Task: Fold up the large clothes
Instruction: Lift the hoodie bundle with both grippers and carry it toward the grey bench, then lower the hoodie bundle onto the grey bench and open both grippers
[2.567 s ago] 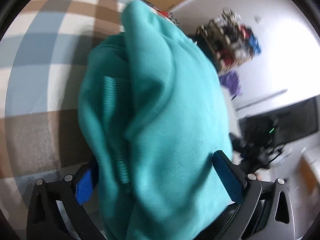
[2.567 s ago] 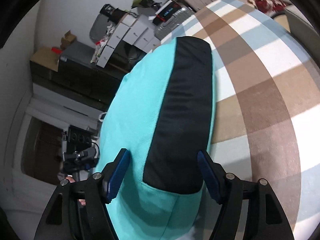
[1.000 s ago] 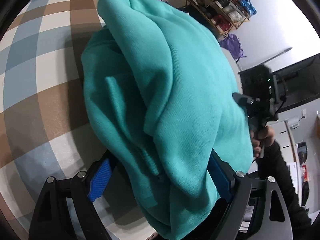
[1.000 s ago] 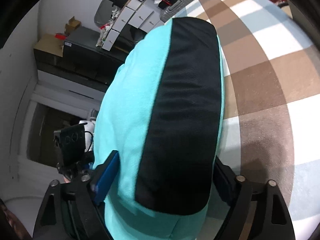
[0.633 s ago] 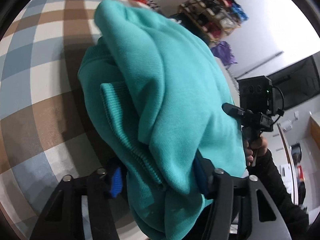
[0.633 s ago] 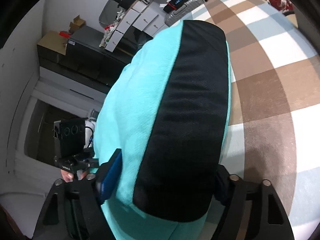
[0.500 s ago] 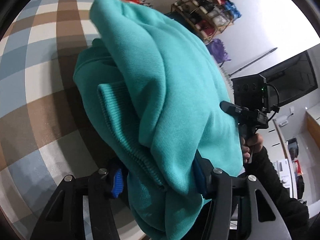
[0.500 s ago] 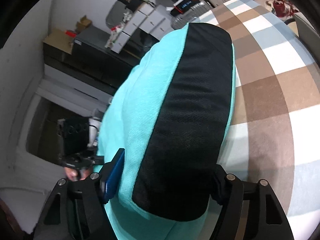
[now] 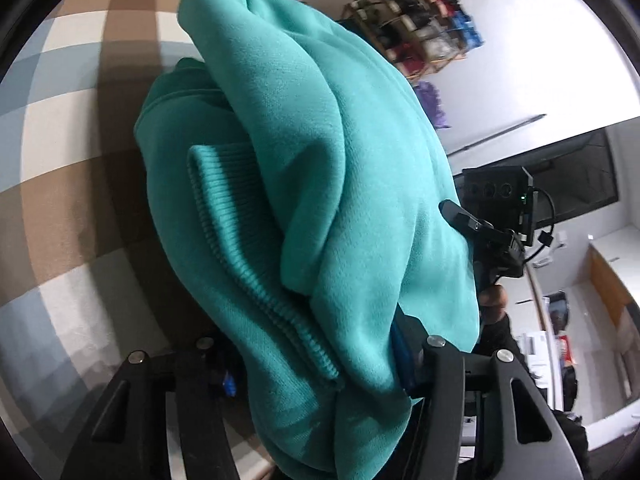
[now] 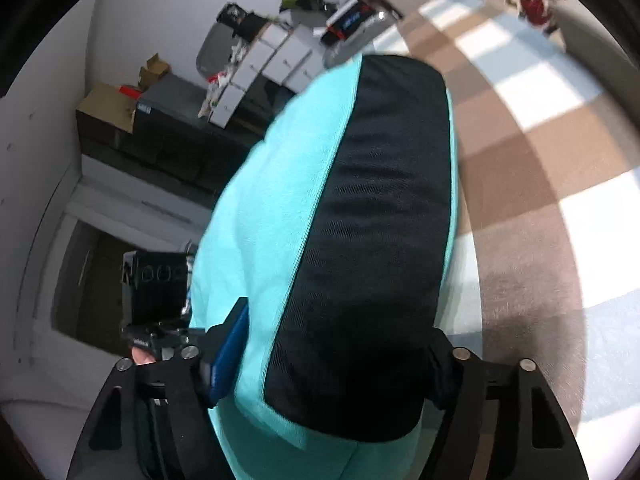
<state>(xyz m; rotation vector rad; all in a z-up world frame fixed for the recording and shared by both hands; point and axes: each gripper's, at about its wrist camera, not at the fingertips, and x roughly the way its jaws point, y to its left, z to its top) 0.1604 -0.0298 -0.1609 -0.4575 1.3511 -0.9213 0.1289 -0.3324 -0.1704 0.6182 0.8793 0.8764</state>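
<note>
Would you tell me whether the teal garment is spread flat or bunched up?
Bunched up: the teal garment hangs in thick overlapping folds, clamped in the left gripper.

A teal sweatshirt (image 9: 340, 200) hangs bunched in thick folds above the checked surface (image 9: 60, 184), lifted off it. A ribbed cuff or hem (image 9: 240, 248) runs down its left side in the left wrist view. In the right wrist view a broad black panel (image 10: 372, 248) covers its right half beside the lighter teal fabric.
</note>
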